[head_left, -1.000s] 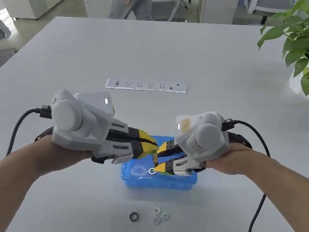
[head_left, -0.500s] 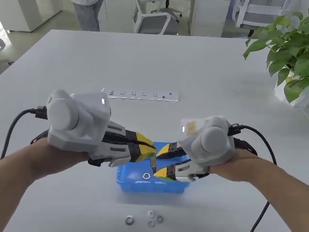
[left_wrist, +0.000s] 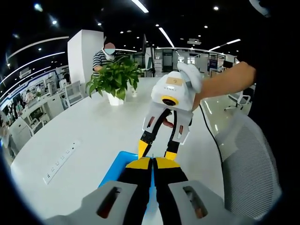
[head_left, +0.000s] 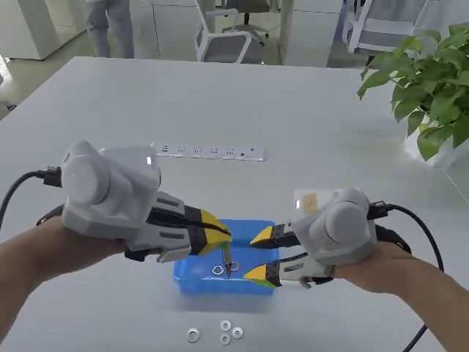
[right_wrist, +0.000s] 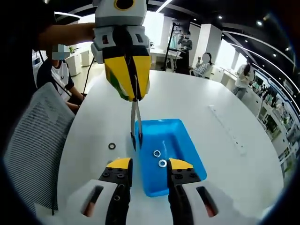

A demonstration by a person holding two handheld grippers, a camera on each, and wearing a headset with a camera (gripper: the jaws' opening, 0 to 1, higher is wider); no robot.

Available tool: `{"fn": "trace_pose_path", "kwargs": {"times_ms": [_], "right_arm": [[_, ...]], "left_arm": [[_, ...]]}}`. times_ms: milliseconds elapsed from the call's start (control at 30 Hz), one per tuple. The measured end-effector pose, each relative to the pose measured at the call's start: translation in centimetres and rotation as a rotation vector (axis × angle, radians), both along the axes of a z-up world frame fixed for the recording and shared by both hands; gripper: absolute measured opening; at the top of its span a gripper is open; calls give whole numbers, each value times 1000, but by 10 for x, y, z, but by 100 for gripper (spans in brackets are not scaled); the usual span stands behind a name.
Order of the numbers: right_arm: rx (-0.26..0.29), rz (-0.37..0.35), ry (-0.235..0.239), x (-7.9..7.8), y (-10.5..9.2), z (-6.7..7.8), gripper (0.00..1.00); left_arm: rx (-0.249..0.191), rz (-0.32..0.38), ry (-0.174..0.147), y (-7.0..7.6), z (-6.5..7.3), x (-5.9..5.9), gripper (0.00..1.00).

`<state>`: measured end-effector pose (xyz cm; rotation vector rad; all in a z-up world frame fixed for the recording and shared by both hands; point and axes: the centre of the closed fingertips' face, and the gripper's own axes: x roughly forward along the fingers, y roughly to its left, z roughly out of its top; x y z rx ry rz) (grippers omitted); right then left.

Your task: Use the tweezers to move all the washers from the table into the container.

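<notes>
My left gripper [head_left: 218, 233] is shut on thin metal tweezers [head_left: 227, 261], which point down into the blue container [head_left: 192, 282]. Two washers [head_left: 218, 270] lie inside it. Several more washers [head_left: 226, 325] rest on the table in front of the container. My right gripper [head_left: 258, 255] stands open just right of the tweezers, apart from them. In the right gripper view the left gripper [right_wrist: 127, 65] holds the tweezers [right_wrist: 135, 123] over the container [right_wrist: 180, 136], with washers [right_wrist: 162, 163] inside and one washer [right_wrist: 112, 146] on the table. My own jaws [right_wrist: 150, 164] are spread.
A white power strip [head_left: 208, 152] lies beyond the container. A potted plant [head_left: 425, 88] stands at the table's far right edge. Office chairs and a person stand past the far edge. Cables trail from both grippers.
My right gripper has drawn back to the right and opened away from the tweezers. A washer seen at the tweezers' tip now lies in the container. The head camera has tilted up.
</notes>
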<state>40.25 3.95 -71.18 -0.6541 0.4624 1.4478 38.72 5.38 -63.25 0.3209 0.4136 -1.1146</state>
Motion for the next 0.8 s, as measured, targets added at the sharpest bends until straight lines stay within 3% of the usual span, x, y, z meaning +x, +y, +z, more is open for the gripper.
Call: {"fn": "trace_pose_path", "kwargs": {"times_ms": [433,800], "right_arm": [[15,-90,15,-4,-24,1,37],[39,-159,48,-12,-32,-1,47]], "left_arm": [[6,-28,6,-1,-6,-18,5],[19,-31,16,4,-20,-34,5]]}}
